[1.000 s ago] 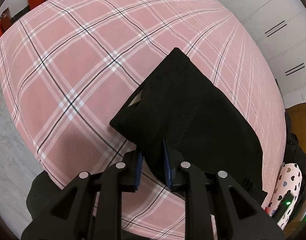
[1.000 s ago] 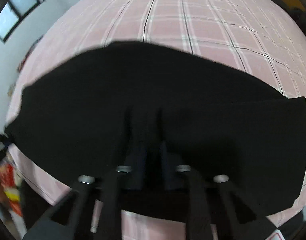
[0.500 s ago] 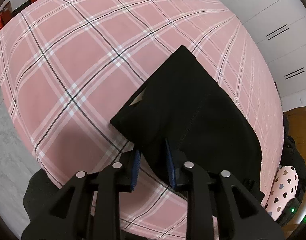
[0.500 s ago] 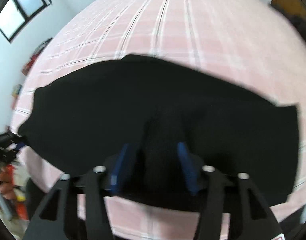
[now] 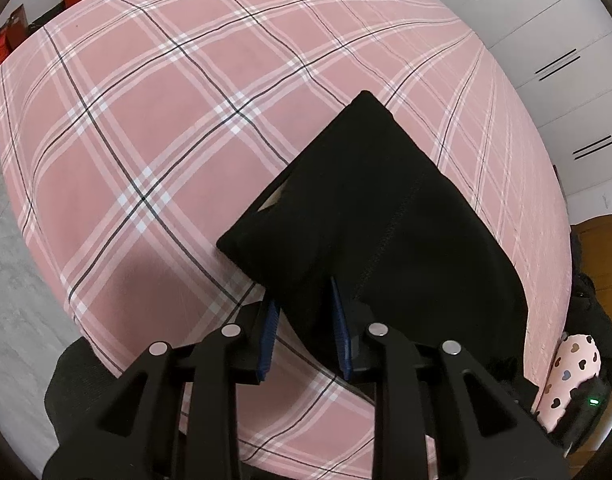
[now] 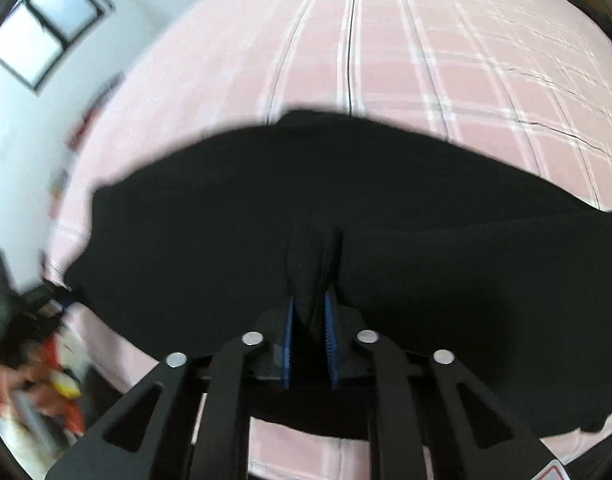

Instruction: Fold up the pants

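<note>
Soft, limp black fabric pants (image 5: 386, 232) lie part-folded on pink plaid bedsheet (image 5: 154, 128); right gripper (image 6: 309, 320) pinches a near-edge bunch, left gripper (image 5: 304, 320) straddles the hem, jaws apart, probably best gripped at edges.

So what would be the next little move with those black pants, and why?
Probably lift the right gripper and carry its pinch across the pants, folding them over. Its jaws are shut on a ridge of cloth, while the left gripper straddles the near edge with open jaws, and the pants lie flat on the pink plaid bed.
</note>
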